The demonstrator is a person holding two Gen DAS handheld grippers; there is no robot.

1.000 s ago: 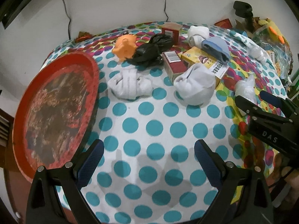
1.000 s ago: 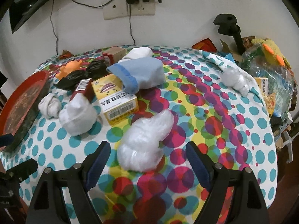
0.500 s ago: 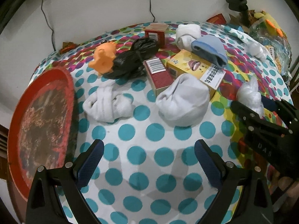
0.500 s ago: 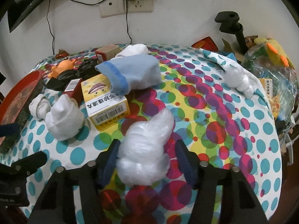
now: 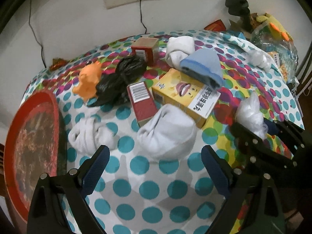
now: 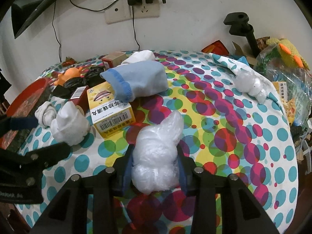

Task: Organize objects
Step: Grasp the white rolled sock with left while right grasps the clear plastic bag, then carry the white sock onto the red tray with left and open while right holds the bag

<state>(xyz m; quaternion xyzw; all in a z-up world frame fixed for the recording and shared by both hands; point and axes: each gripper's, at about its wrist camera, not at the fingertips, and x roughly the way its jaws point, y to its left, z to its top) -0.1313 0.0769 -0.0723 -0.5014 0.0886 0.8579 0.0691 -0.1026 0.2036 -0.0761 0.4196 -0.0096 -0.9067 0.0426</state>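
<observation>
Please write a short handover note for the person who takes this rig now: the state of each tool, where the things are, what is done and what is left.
Right tool: jaws have just been closing, now pressing on the clear plastic bag bundle on the tablecloth.
Left tool: open, empty, just short of the white rolled sock.
Things: the knotted white sock lies beside the red tray; the yellow box carries the blue sock; the red box, black bag and orange toy are behind.
Done: nothing visibly sorted; the tray holds none of these things.
Left: lift the bundle, then the rest.
</observation>
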